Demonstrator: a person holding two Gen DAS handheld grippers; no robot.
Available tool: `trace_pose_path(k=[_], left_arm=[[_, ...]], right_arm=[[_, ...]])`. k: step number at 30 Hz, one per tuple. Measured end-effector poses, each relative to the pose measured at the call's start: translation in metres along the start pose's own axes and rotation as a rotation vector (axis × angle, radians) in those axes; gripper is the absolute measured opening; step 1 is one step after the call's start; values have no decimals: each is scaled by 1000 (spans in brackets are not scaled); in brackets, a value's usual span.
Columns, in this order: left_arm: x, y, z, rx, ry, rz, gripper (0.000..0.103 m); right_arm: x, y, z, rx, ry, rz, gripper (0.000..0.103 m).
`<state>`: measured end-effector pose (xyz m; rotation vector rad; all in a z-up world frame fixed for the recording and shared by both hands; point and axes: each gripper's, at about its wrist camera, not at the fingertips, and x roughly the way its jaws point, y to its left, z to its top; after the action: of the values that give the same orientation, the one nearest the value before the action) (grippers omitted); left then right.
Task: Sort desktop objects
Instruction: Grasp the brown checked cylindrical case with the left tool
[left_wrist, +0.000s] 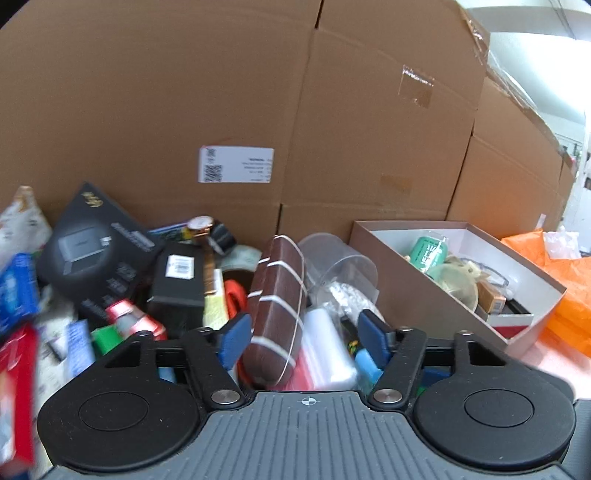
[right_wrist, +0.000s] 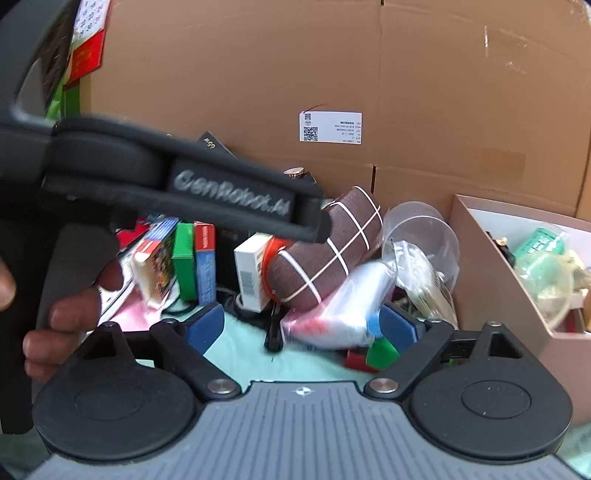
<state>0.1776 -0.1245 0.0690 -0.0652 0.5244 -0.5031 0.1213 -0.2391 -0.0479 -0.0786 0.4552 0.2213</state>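
Left wrist view: left gripper (left_wrist: 301, 338) open, its blue pads straddling a brown case (left_wrist: 275, 310) with white stripes, no clear contact. Clutter crowds it: black box (left_wrist: 177, 284), clear cup (left_wrist: 340, 262), plastic bag (left_wrist: 328, 347); cardboard tray (left_wrist: 413, 295) at right. Case long axis runs away from camera. Right wrist view: right gripper (right_wrist: 301, 326) open over plastic bag (right_wrist: 343, 306); the left gripper's black body (right_wrist: 177, 184) crosses in front of the case (right_wrist: 328, 251), which lies tilted toward upper right.

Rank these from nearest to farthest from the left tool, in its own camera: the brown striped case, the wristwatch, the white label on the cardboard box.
1. Brown striped case, between the left tool's fingers.
2. Wristwatch, farther back, left.
3. White label, on the cardboard box behind.
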Motion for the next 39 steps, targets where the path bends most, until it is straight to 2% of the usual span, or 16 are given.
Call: trace_pose_path(k=[3, 7, 14, 18, 20, 21, 22, 24, 29, 32, 33, 36, 39], left_arm=[[27, 10, 11, -34, 59, -22, 63], [55, 16, 18, -22, 107, -18, 64], [82, 26, 30, 9, 126, 17, 64], [95, 25, 31, 91, 136, 40, 65], [99, 25, 31, 122, 144, 39, 59], [100, 25, 31, 129, 148, 41, 51], [100, 25, 31, 132, 151, 31, 48], [100, 23, 29, 136, 155, 44, 46], [82, 18, 21, 83, 155, 74, 37], [63, 12, 12, 58, 146, 48, 29], [56, 9, 8, 52, 143, 51, 16], [43, 5, -6, 15, 166, 48, 12], [33, 4, -24, -11, 195, 39, 7]], right_arm=[[18, -8, 4, 19, 8, 20, 86], [41, -17, 10, 31, 17, 52, 83], [72, -25, 18, 34, 18, 80, 83], [90, -33, 17, 83, 43, 129, 84], [96, -35, 15, 93, 41, 149, 86], [98, -36, 15, 95, 41, 153, 86], [99, -36, 15, 94, 41, 154, 87], [98, -34, 15, 86, 48, 155, 87], [82, -28, 9, 72, 77, 203, 72], [68, -23, 0, 70, 82, 208, 70], [61, -19, -2, 55, 81, 199, 70], [42, -13, -10, 27, 87, 177, 69], [28, -16, -22, 86, 123, 195, 65]])
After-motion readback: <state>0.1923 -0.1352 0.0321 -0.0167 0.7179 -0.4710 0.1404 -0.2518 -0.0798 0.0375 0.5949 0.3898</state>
